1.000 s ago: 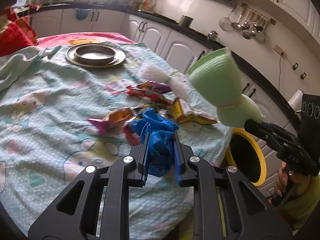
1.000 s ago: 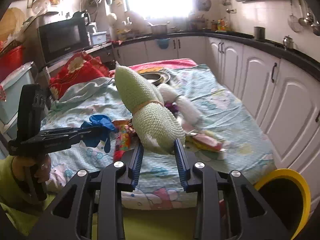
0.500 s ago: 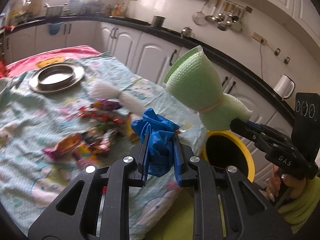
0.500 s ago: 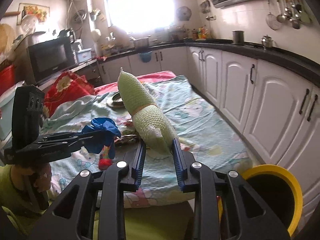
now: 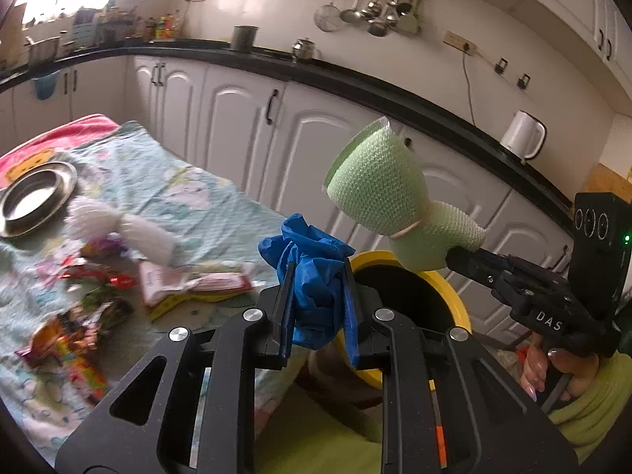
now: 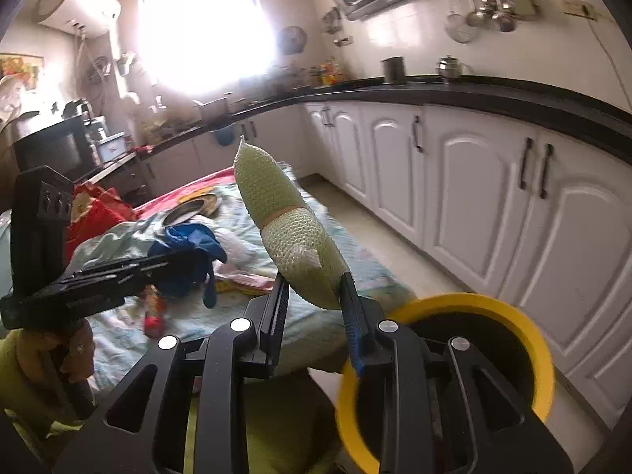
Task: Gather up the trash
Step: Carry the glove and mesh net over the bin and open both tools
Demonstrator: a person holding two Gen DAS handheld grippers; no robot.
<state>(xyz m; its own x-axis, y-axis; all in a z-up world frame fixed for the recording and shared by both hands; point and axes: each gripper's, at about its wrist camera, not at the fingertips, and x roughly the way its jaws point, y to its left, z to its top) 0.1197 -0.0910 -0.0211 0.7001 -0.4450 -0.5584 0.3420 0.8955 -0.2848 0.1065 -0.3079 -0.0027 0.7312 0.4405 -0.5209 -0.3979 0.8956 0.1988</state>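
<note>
Both loads have swung from the bed to the bin (image 5: 460,308) (lower center): left gripper (image 5: 316,296) clamps the glove (image 5: 312,272), right gripper (image 6: 312,292) the foam sleeve (image 6: 292,233). Release next.

— Anything legible anywhere?

— Only one marking. In the left wrist view, the white letters "DAS" stand on the black body of the right gripper (image 5: 466,258), down near its handle end.

— What about the snack wrappers (image 5: 75,339) on the bedsheet (image 5: 205,213)?

— Colourful print, but blurred; no word or brand can be made out on them.

— And the left gripper (image 6: 197,258), seen from the right wrist view?

— There's a faint pale mark along its black side, too small and smeared to read.

— The white kettle (image 5: 523,140), the microwave (image 6: 51,148)?

— No lettering can be read on either.
</note>
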